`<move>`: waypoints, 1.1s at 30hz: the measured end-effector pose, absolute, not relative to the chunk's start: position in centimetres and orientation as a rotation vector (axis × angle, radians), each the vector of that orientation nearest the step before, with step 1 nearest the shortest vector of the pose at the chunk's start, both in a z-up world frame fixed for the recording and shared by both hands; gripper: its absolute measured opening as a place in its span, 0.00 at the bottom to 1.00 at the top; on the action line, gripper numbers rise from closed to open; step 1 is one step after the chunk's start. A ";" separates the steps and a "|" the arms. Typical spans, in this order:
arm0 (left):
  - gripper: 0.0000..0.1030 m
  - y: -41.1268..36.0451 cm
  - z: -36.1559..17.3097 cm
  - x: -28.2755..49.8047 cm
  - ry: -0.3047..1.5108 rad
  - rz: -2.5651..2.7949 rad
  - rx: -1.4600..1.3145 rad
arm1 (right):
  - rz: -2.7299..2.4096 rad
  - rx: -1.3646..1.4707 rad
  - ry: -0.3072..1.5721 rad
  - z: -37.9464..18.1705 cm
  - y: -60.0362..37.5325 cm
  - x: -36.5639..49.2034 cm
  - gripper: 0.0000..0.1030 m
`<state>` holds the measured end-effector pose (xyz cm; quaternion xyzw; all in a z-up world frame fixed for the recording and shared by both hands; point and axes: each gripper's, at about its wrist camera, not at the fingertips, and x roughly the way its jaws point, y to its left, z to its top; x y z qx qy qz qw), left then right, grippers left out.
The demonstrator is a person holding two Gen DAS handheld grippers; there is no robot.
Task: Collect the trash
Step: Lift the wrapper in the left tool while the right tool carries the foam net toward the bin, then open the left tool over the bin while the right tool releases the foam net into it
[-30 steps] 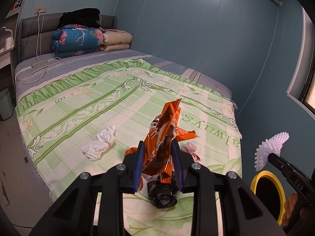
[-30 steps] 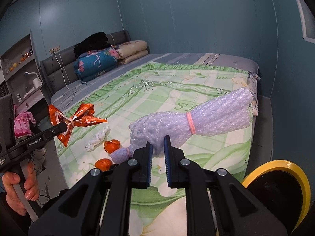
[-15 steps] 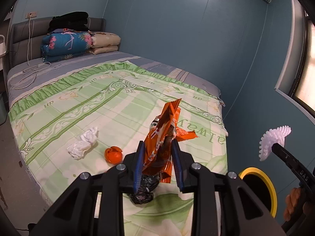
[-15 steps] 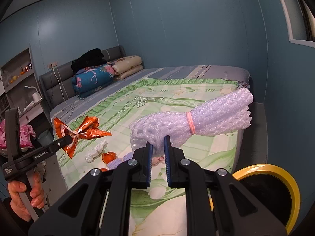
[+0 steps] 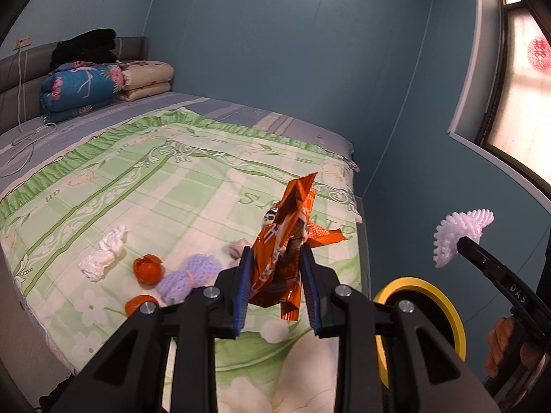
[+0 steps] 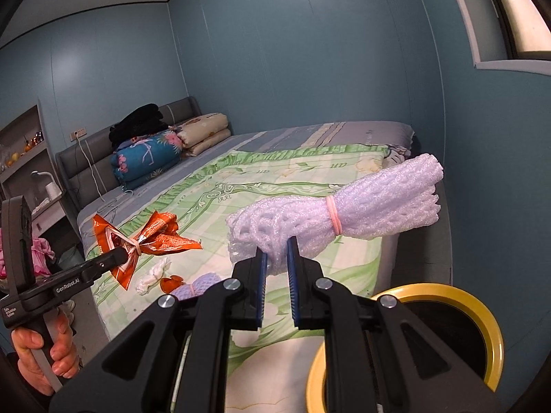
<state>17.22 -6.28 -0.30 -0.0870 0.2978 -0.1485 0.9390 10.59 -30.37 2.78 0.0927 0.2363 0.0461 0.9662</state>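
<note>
Bed (image 5: 193, 186), left to collect: tissue wad (image 5: 103, 254), orange peels (image 5: 147, 268), purple foam net (image 5: 187, 277), pink scrap (image 5: 237, 250).
Left claw (image 5: 277, 284): clamped on orange snack wrapper (image 5: 284, 241).
Right claw (image 6: 275, 277): clamped on white foam netting (image 6: 337, 210).
Yellow-rimmed bin (image 6: 489, 313): beside bed, awaiting both.

Yellow-rimmed bin (image 6: 444, 290) partly behind gripper, lower edge cut off, shelf items (image 6: 20, 148) too small

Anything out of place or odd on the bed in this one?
Yes: litter is scattered on the green quilt near its foot: a twisted white tissue, orange peel pieces, a purple foam net and a small pink scrap. A loose white cable also trails across the grey sheet near the headboard.
</note>
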 end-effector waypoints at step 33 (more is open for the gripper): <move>0.25 -23.7 -7.5 16.3 0.765 -0.614 0.035 | -0.092 0.393 0.534 -2.4 -42.5 8.2 0.12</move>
